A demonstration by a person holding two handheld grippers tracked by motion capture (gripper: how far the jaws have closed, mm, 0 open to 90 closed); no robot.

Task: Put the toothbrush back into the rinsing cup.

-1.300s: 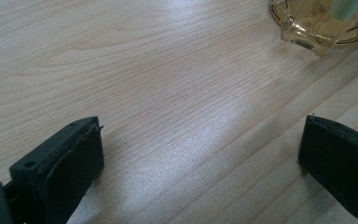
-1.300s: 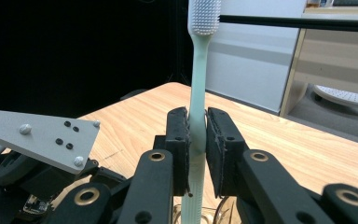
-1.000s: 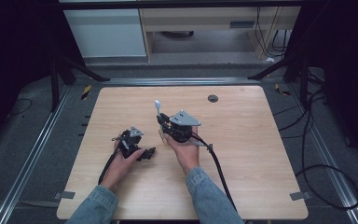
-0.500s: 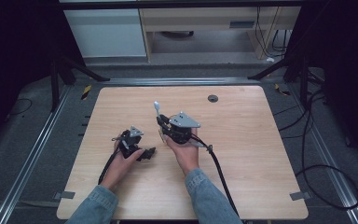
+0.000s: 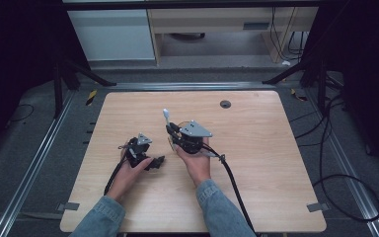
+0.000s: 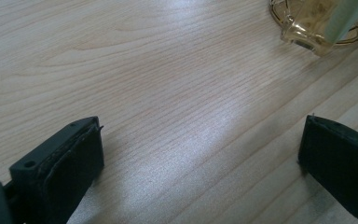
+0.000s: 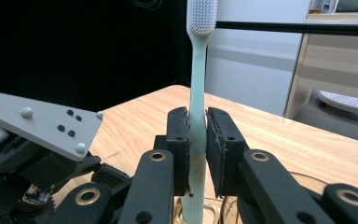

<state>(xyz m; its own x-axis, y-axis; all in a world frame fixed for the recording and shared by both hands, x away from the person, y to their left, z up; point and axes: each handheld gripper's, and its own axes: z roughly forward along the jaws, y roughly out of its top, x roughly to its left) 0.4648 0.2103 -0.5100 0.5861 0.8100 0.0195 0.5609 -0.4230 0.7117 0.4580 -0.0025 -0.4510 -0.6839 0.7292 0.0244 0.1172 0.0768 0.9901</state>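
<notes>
A light wooden table stands on a dark grey floor. A small round dark hole sits near the table's far edge, right of centre. Beyond the far edge stand a white cabinet on the left and a pale wooden shelf beside it. Black cables loop across the floor on the right.

Overhead view, two close jaw-level views

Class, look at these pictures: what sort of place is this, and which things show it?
Probably a lab or recording workspace: a bare light wooden table on grey carpet, black stand legs around it, loose black cables on the floor.
</notes>
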